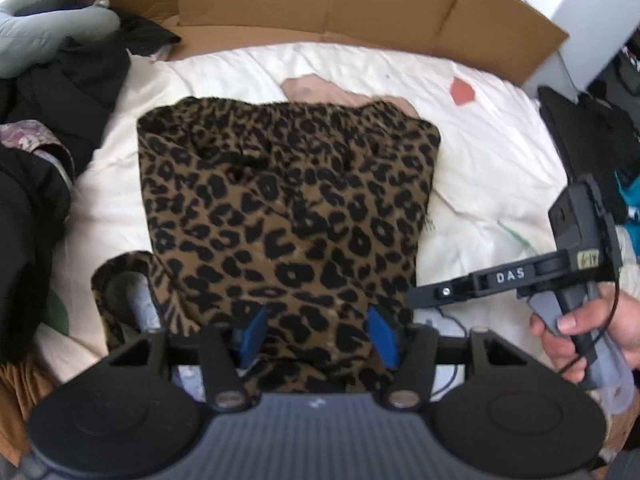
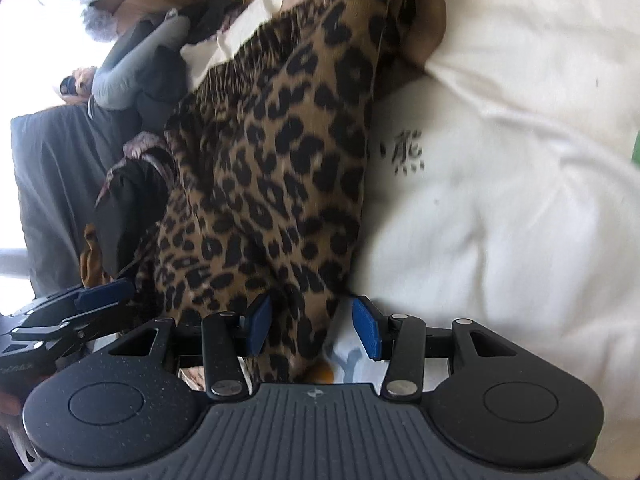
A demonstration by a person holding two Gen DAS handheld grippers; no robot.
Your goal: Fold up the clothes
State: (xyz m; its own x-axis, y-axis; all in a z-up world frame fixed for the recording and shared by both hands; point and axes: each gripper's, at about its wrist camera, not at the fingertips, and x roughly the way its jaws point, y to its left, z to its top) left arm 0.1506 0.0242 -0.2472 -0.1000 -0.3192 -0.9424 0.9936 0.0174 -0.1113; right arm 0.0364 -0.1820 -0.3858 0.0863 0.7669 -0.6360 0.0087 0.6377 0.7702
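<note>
Your leopard-print garment [image 1: 280,208] lies folded on the white bedding [image 1: 480,152], running from the near edge of the bed toward the far edge, where its gathered end stops short of the flattened cardboard box [image 1: 320,4]; a pinkish cloth [image 1: 316,90] peeks out from under that far end, and a small red patch [image 1: 462,91] shows on the bedding beside it toward the right; your left gripper [image 1: 318,334] hangs over the near end of the garment with its blue pads [image 1: 254,332] spread apart, the print showing between them but neither pad pressing it; your right gripper [image 2: 314,326] sits at the garment's right edge near the same near end, its blue pads [image 2: 366,328] also spread, with a fold of leopard fabric and a strip of bedding lying loosely in the gap, nothing pinched; from the left wrist view you can see your right hand [image 1: 592,332] wrapped around that gripper's handle at the bed's right side; a pile of dark clothes [image 1: 52,128] with a grey-green piece [image 1: 40,20] on top crowds the left edge of the bed, and more dark items [image 1: 588,136] sit beyond the right edge; a small dark printed mark [image 2: 408,158] shows on the bedding just beside the garment's right edge.
</note>
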